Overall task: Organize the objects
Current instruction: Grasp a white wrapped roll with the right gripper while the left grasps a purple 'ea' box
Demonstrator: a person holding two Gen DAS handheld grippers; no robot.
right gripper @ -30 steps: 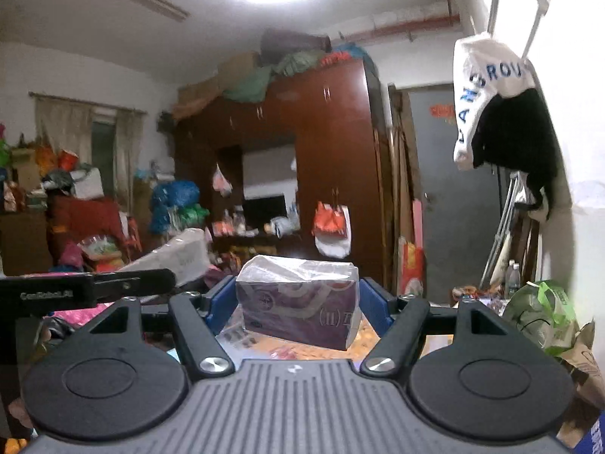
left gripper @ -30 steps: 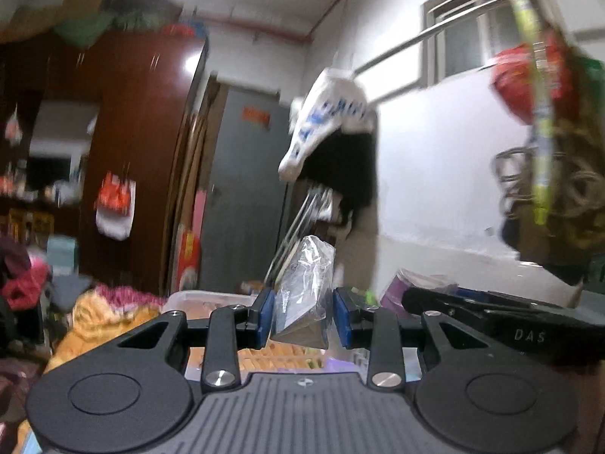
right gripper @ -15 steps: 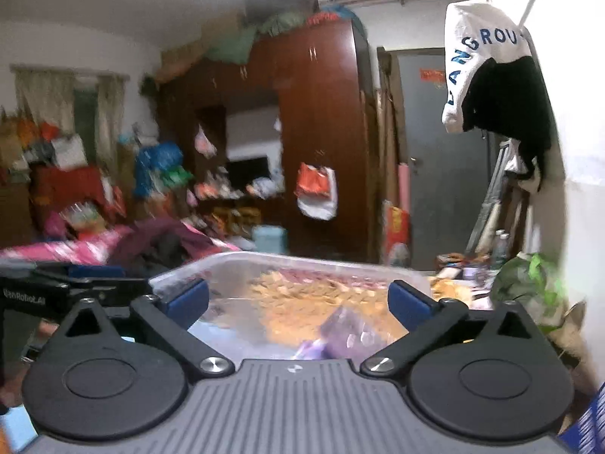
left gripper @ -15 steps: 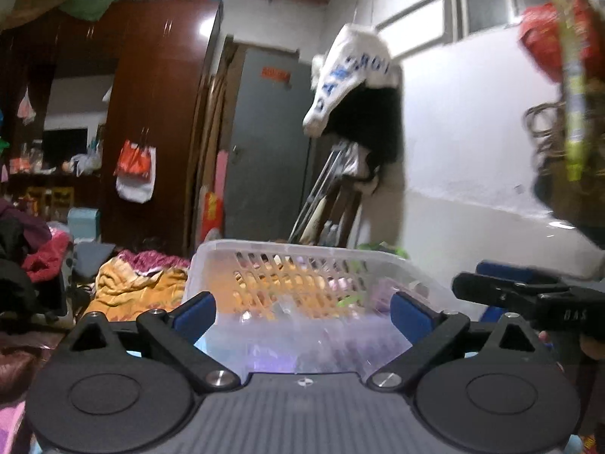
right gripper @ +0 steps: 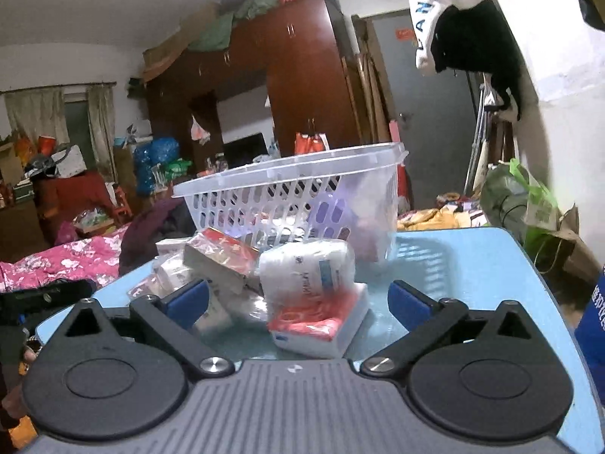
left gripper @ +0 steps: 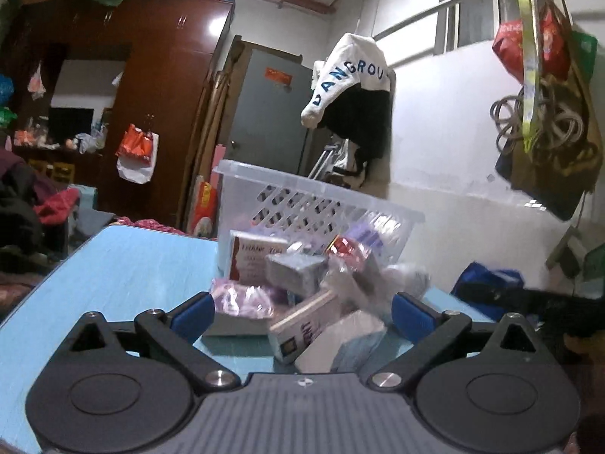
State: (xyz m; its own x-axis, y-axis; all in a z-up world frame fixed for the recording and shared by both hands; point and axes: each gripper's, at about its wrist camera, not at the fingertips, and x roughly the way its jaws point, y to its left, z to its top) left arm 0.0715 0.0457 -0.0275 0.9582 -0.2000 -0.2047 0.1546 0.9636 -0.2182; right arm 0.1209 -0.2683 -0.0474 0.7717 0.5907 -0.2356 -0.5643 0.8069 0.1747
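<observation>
A clear perforated plastic basket [left gripper: 314, 196] stands on a light blue table [left gripper: 124, 265]; it also shows in the right wrist view [right gripper: 287, 189]. A pile of small packets and boxes lies in front of it, among them a white box with red print [left gripper: 253, 261], a grey packet [left gripper: 295, 272], a white wrapped roll [right gripper: 306, 268] and a red and white tissue pack [right gripper: 321, 321]. Purple packets show inside the basket [right gripper: 332, 212]. My left gripper [left gripper: 302, 314] is open just in front of the pile. My right gripper [right gripper: 298, 299] is open, its jaws either side of the tissue pack without touching it.
The table's right edge [right gripper: 548, 291] is near a blue box [right gripper: 593, 325] and a green bag [right gripper: 522, 204]. A white wall [left gripper: 446, 132] with hung clothes lies to the right. A wardrobe [left gripper: 151, 94] and cluttered bedding [right gripper: 56, 261] lie behind.
Both grippers held wrapped packets a second ago, opened over the basket and dropped them. Both have since pulled back and down to table level, facing the pile.
</observation>
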